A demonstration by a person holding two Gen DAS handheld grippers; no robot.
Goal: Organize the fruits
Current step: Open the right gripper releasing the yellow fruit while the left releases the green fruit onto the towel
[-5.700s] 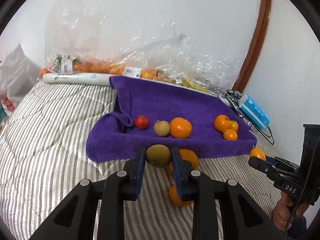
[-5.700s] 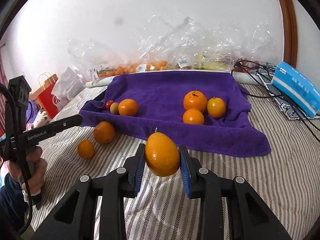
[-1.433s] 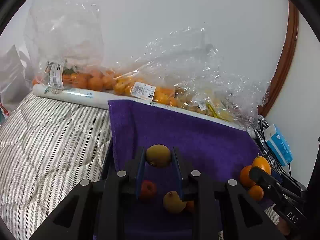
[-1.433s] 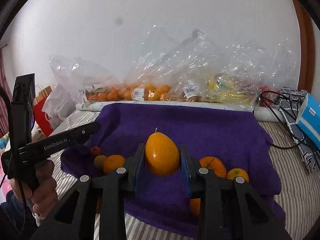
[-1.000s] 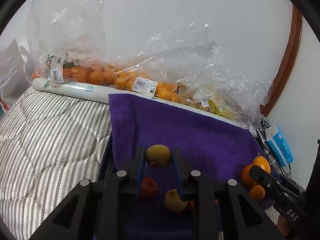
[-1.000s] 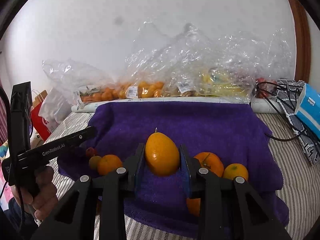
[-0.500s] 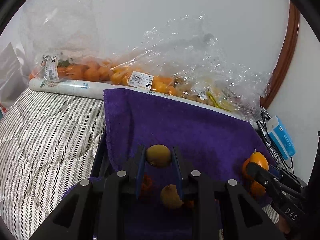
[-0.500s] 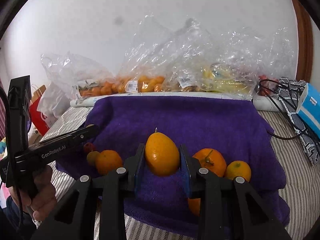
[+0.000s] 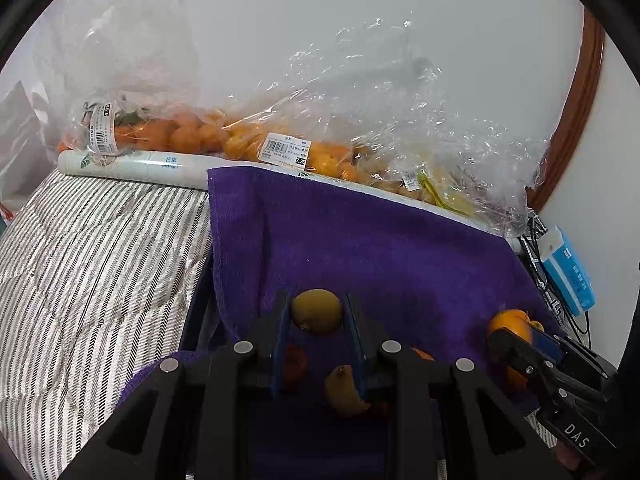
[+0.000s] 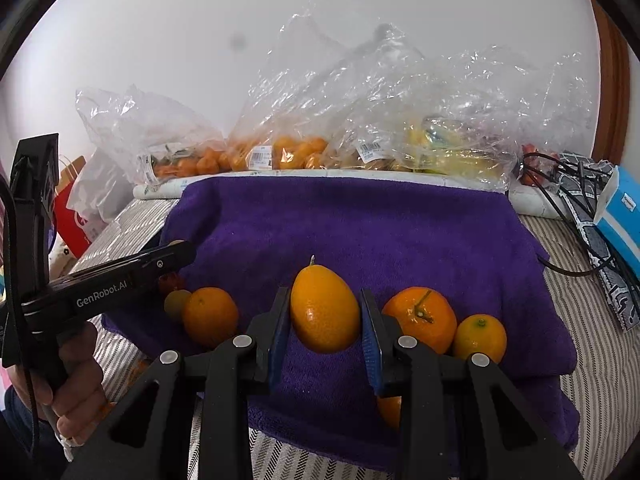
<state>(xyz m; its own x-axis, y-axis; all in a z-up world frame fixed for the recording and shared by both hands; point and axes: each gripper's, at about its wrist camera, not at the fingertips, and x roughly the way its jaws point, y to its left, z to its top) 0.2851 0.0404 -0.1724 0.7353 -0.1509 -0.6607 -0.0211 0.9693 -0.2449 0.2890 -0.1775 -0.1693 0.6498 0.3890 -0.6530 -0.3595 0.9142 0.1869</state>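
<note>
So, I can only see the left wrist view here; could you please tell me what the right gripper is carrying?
Observer: The right gripper has its jaws shut on an oval orange citrus fruit with a short stem.
Operator: Thank you. What lies on the purple towel near it?
Observer: To its right on the purple towel sit a large round orange with a stem and a small yellow-orange round fruit, touching.
Operator: And on my gripper's side?
Observer: A round orange lies beside a small greenish-brown fruit, below the left gripper.
</note>
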